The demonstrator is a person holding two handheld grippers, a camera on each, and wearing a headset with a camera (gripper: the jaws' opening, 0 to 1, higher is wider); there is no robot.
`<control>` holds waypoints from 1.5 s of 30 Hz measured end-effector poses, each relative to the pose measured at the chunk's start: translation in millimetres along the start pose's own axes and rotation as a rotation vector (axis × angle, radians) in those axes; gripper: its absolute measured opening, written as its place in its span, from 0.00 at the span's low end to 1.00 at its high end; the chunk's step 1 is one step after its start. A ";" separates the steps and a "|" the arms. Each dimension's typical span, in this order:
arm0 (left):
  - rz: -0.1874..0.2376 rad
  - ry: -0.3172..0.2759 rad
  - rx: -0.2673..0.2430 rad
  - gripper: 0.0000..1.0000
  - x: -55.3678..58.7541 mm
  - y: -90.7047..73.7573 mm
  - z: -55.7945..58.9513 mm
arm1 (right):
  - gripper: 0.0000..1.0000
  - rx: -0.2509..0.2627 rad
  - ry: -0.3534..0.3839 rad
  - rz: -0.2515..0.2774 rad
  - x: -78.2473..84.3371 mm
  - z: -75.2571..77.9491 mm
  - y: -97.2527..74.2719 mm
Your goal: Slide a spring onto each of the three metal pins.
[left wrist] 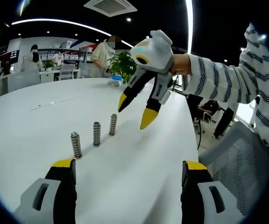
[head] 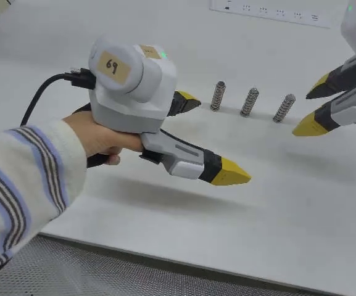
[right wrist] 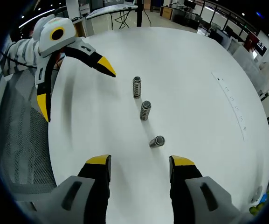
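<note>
Three grey coil springs (head: 249,102) stand upright in a short row on the white surface (head: 165,209), evenly spaced and none touching another. What runs inside the coils is hidden. The left tongs (head: 219,138) hover above the surface on the near side of the row, spread wide open and gripping nothing. The right tongs (head: 301,114) are also open and empty, and hang just beside the spring at the row's right end, clear of it.
</note>
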State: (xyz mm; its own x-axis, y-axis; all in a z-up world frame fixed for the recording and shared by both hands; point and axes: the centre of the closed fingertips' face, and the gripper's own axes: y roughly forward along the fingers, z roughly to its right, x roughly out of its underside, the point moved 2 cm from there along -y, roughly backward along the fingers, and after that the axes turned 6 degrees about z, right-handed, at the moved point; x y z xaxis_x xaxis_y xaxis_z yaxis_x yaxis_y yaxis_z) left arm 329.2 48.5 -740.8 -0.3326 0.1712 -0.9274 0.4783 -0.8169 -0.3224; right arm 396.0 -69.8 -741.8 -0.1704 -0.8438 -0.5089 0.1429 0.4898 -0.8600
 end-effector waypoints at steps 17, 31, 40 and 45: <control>-0.023 -0.004 -0.004 0.94 -3.5 -12.0 1.1 | 0.74 0.010 0.099 0.169 11.8 -23.7 -15.7; -0.042 -0.031 0.006 0.95 2.0 -28.7 6.6 | 0.90 0.077 0.216 0.391 13.0 -44.4 -24.4; -0.046 -0.030 -0.042 0.97 2.1 -41.8 -1.6 | 1.00 0.180 0.318 0.545 6.4 -46.3 -36.8; -0.025 -0.034 -0.073 0.98 -2.9 -44.4 -3.7 | 0.99 0.213 0.357 0.570 4.0 -52.0 -38.2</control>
State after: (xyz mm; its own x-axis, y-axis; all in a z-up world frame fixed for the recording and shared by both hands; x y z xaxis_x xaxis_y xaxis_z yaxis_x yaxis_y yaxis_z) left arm 311.9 86.2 -724.5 -0.3717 0.1713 -0.9124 0.5273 -0.7699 -0.3594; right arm 339.2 -80.5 -712.9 -0.3165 -0.3276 -0.8902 0.4862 0.7498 -0.4488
